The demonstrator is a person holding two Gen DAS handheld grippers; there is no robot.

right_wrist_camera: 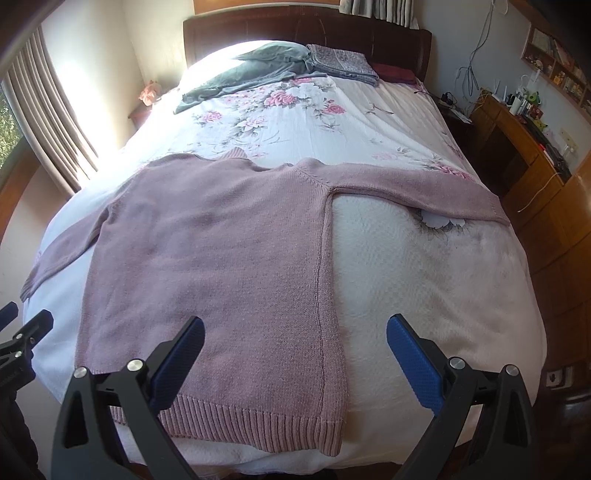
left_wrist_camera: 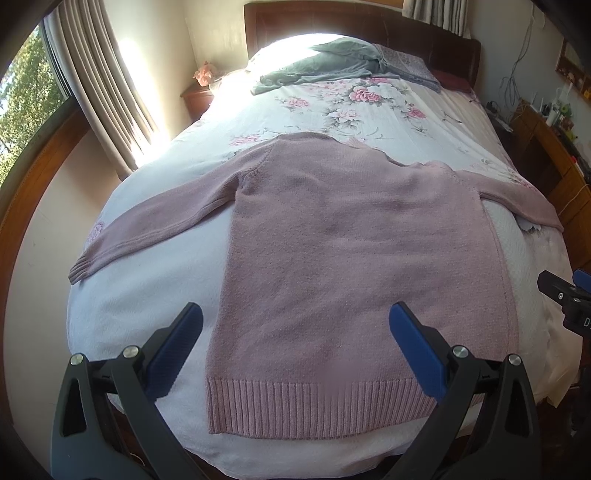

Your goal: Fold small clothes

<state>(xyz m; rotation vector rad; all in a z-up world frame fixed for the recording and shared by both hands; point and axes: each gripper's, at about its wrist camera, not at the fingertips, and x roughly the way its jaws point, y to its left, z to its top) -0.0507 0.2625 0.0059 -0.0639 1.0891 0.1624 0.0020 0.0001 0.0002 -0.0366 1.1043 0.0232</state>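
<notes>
1. Left gripper [left_wrist_camera: 295,325]: jaws wide apart, nothing held, hovering over the ribbed hem [left_wrist_camera: 314,406] at the foot of the bed [left_wrist_camera: 147,302].
2. Right gripper [right_wrist_camera: 295,339]: jaws wide apart, nothing held, above the hem's right corner.
3. 1 pink knit sweater [left_wrist_camera: 351,240] is laid flat on the bed, hem nearest, collar farthest.
4. 2 sleeves are spread outward: left sleeve [left_wrist_camera: 147,229], right sleeve [right_wrist_camera: 424,192]. Neither is folded in.
5. Progress is judged as start only: spreading done, 0 folds made; sleeves and body fold are left.
6. Farther back, 1 grey garment [left_wrist_camera: 325,66] lies crumpled near the headboard [right_wrist_camera: 295,33], unfolded, with 1 patterned folded cloth [right_wrist_camera: 340,61] touching it.
</notes>
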